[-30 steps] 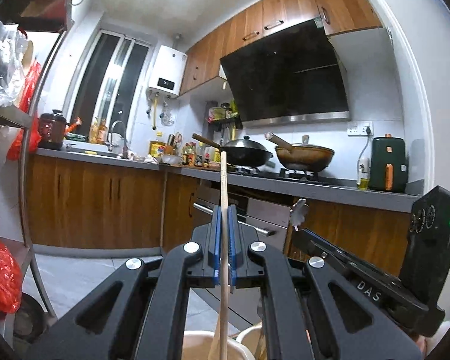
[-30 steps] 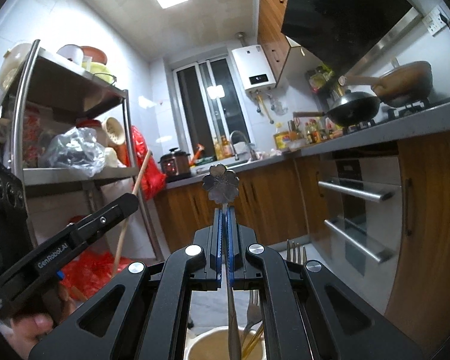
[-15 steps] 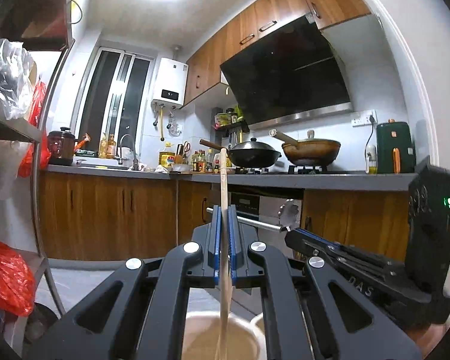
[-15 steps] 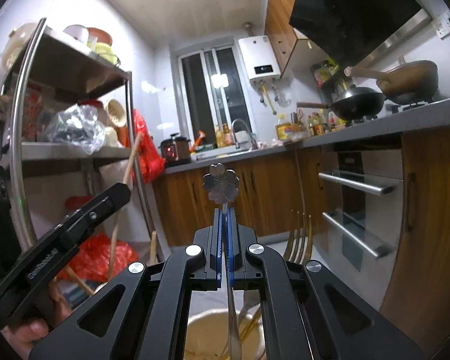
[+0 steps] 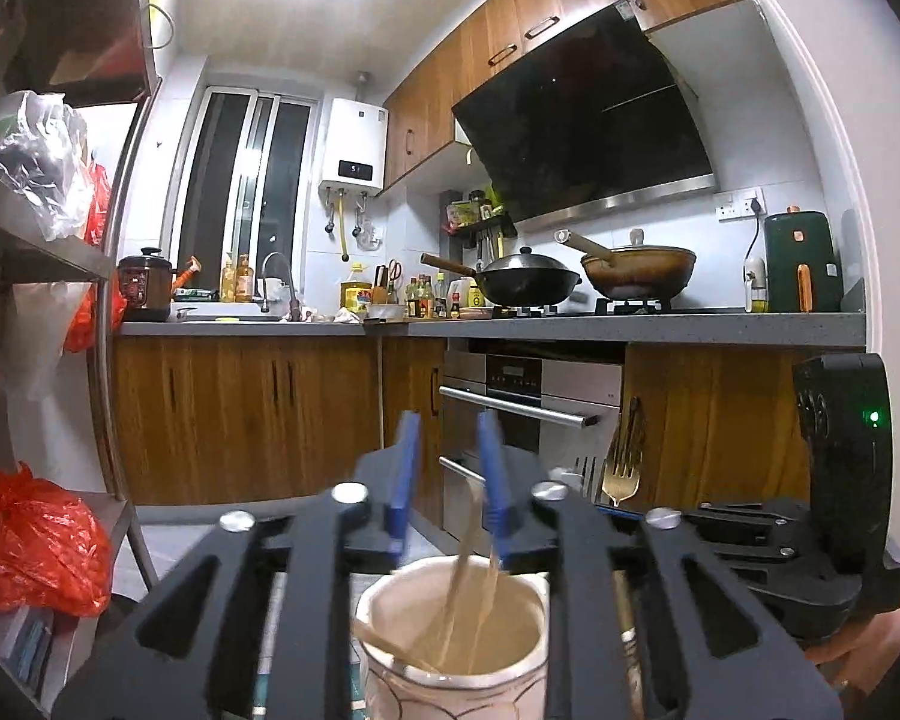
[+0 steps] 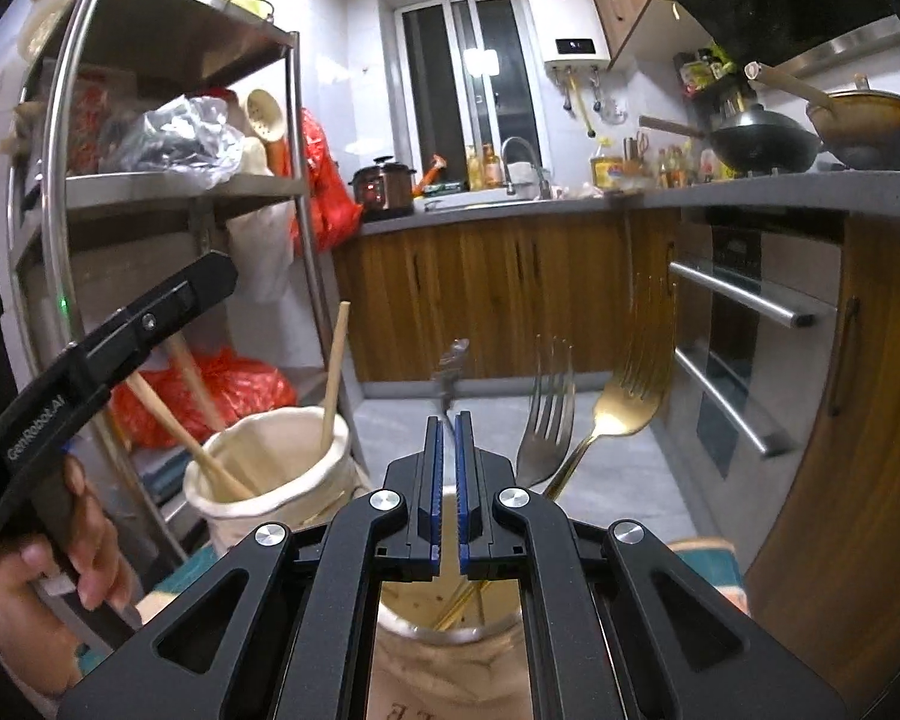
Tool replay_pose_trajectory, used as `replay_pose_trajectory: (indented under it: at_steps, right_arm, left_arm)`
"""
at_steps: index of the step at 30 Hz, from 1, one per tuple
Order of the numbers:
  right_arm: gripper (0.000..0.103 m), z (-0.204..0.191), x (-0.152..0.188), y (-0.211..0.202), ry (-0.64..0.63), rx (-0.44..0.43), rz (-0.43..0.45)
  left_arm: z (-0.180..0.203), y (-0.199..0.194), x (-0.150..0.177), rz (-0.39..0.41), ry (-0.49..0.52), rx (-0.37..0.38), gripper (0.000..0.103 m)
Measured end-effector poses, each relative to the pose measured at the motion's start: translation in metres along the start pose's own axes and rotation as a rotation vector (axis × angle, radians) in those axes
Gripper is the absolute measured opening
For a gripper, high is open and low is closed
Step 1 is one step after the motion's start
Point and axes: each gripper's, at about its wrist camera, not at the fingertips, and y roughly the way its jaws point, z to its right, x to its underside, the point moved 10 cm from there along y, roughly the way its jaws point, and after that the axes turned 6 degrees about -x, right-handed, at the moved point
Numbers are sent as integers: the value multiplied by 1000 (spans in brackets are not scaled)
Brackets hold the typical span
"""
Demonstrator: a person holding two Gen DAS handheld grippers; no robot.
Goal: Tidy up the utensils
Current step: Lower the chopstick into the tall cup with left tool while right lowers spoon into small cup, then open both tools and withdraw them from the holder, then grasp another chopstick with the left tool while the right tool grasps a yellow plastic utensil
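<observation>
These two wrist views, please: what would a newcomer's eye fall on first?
Probably the left gripper, open above a cream cup where a blurred chopstick drops in. Next, the silver fork and gold fork standing in the second cup under the slightly parted right gripper.

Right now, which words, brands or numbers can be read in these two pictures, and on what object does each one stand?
"GenRobot.AI": white print on the black arm of the left gripper, seen from the right wrist.
Water heater display: a lit figure, perhaps "51", too small to be sure.
Ceramic cup under the right gripper: dark lettering at the bottom edge, cut off, unreadable.
Bottle labels on the counter: too small.
</observation>
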Motion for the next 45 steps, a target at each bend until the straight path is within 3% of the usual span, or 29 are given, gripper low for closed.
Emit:
replay_pose_trajectory:
  at_steps: [4, 6, 8, 10, 12, 14, 17, 27, 31, 40, 45]
  right_arm:
    - [16, -7, -3, -16, -8, -1, 9]
    - [29, -9, -4, -29, 0, 4, 21]
    - [35, -11, -4, -43, 8, 7, 33]
    - [50, -12, -1, -57, 8, 22, 38]
    - [74, -13, 4, -74, 15, 32, 51]
    - [84, -13, 10, -86, 22, 48, 54]
    - [95, -10, 19, -102, 26, 81, 55]
    - [98, 18, 61, -129, 71, 189, -4]
    - [98, 27, 82, -128, 102, 212, -66]
    - [98, 43, 120, -125, 128, 233, -199]
    - [96, 44, 143, -119, 99, 216, -294]
  left_arm:
    - [-2, -9, -4, -14, 10, -12, 30]
    - [-5, -16, -8, -15, 5, -25, 39]
    - [-8, -26, -11, -15, 0, -38, 52]
    - [-11, -38, -13, -18, -1, -54, 56]
    - [-13, -46, -12, -27, -3, -66, 64]
    - [-15, -58, -9, -42, -17, -76, 80]
    - [-15, -76, -1, -59, -40, -83, 95]
    - [-9, -109, 47, -170, -106, -81, 97]
    - [0, -106, 84, -267, -86, -82, 97]
    - [26, -93, 133, -447, -81, -67, 97]
    - [52, -88, 162, -572, -73, -10, 97]
